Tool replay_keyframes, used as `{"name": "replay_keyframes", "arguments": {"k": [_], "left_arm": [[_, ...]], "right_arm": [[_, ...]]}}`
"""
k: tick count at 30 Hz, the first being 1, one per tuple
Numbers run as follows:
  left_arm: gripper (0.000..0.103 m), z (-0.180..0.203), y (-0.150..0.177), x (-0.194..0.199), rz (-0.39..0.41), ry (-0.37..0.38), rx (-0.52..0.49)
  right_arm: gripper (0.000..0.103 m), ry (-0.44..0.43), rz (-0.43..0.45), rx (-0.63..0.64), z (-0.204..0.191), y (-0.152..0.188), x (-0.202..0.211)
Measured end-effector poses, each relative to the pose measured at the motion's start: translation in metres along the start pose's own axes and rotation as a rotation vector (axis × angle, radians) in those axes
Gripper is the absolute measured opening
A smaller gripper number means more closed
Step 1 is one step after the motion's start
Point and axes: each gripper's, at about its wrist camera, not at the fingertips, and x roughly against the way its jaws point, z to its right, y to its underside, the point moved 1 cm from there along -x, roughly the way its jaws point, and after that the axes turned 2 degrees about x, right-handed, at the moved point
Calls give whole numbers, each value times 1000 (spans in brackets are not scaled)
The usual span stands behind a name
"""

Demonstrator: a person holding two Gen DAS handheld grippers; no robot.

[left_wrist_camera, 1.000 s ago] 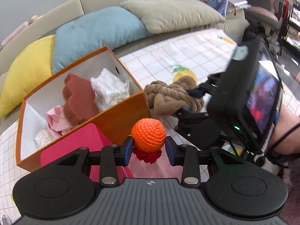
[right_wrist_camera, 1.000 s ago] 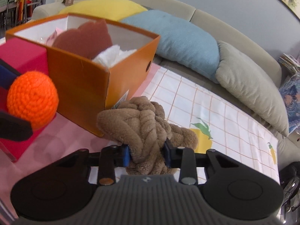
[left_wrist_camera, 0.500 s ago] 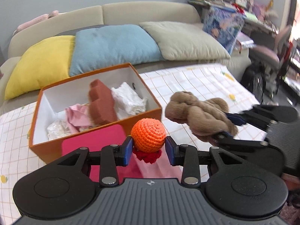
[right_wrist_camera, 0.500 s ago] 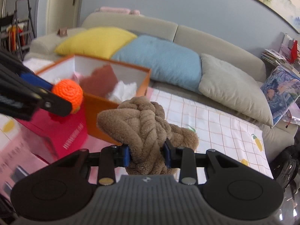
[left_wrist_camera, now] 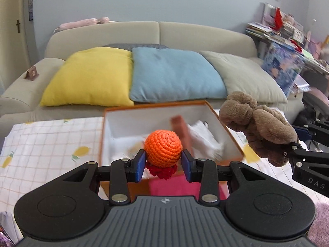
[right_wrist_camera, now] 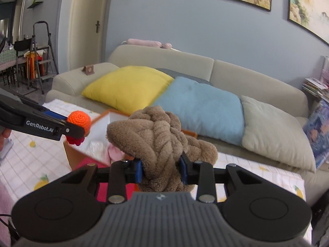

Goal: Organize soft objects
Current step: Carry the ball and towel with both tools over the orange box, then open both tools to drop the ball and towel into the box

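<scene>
1. Sofa (left_wrist_camera: 185, 33) fills the far side of the room, beige, with three cushions leaning along it: a yellow cushion (left_wrist_camera: 90, 78) on the left, a blue cushion (left_wrist_camera: 174, 76) in the middle, a grey cushion (left_wrist_camera: 248, 78) on the right.
2. Near it lies a checked cloth (left_wrist_camera: 47, 135) printed with small yellow fruit, covering the surface below both grippers.
3. On that cloth sits an orange box (left_wrist_camera: 156, 106), open at the top, white inside, with a brown piece, white stuff and pink fabric in it, all blurred.
4. A pink box (left_wrist_camera: 174, 186) stands just beside its near wall.
5. The right gripper (right_wrist_camera: 160, 168) is clamped on a brown knotted plush (right_wrist_camera: 156, 140), held in the air over the box's right edge.
6. The left gripper (left_wrist_camera: 163, 165) is clamped on an orange crochet ball (left_wrist_camera: 163, 151) with a red tuft under it, held above the box's near wall.
</scene>
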Motion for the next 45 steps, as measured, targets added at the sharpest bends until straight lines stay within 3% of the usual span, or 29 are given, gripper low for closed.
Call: {"name": "replay_keyframes", "arguments": {"k": [6,9,12,19,25,31,37,40,45], "left_arm": [[42,-33,-25,-21,9,-22,-29],[42,-44,-32,-41,-32,12,-27],[42,-49,-30,-66,-96,-5,-47],[42,-52,-17,-118,-203,-18,-75],[42,-55,-17,-138,-206,-21,-70],[42,-54,-20,-149,-200,-30,-88],[42,-51,-22,-163,-204,-16,-97],[43,-49,-24,-164,-198,-21,-110],[57,-42,-29,-152,-161,-22,-130]], "right_arm": [[34,-11,-32,-14,-1,-31,-41],[34,-12,-72,-24,0,-41,-65],[34,-16,-133,-35,0,-45,-92],[34,11,-213,-52,6,-41,-147],[34,-14,-276,-104,15,-37,-193],[36,-2,-363,-46,5,-28,-233],[39,-10,-411,-75,9,-20,-249],[48,-21,-390,-51,10,-23,-241],[65,-20,-324,-15,7,-33,-219]]}}
